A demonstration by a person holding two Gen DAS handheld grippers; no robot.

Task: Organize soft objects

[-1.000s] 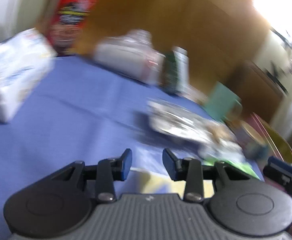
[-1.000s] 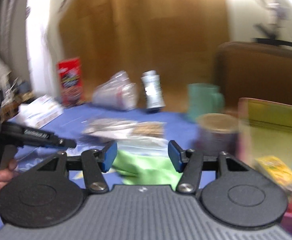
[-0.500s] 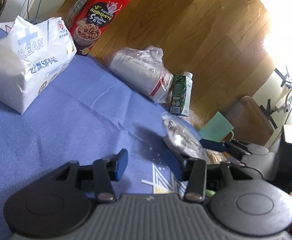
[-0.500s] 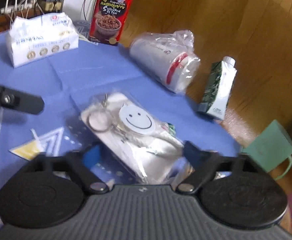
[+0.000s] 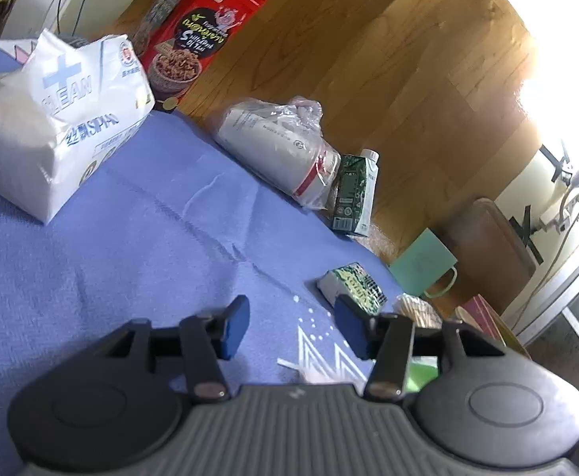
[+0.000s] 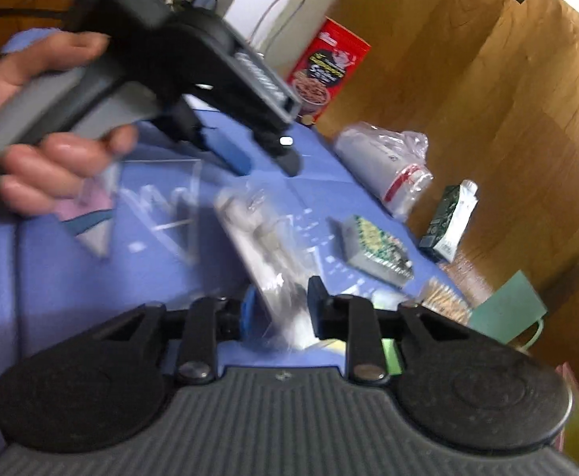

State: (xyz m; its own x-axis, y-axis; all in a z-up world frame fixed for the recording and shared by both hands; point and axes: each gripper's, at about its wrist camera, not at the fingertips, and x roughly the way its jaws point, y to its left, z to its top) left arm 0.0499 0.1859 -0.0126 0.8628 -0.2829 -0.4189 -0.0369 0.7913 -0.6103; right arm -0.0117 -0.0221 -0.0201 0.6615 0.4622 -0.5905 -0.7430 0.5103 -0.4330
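Note:
My right gripper (image 6: 279,311) is shut on a clear plastic bag (image 6: 265,246) with a keyring and white items inside, lifted and tilted above the blue cloth (image 6: 71,297). My left gripper (image 5: 291,329) is open and empty over the cloth (image 5: 111,246); it also shows in the right wrist view (image 6: 265,158), held up at the left. A small green-patterned packet (image 5: 351,285) lies just beyond the left gripper's right finger, and shows in the right wrist view (image 6: 376,250). A white tissue pack (image 5: 47,131) stands at the far left.
A red cereal box (image 5: 198,47), a bagged stack of white cups (image 5: 281,150) and a green drink carton (image 5: 353,194) line the cloth's far edge. A teal mug (image 5: 424,265) and a cracker pack (image 6: 444,297) sit at the right. A wooden panel (image 5: 408,79) stands behind.
My right gripper has closed on the clear bag and lifted it off the cloth, uncovering the green-patterned packet. My left gripper has opened wider and risen.

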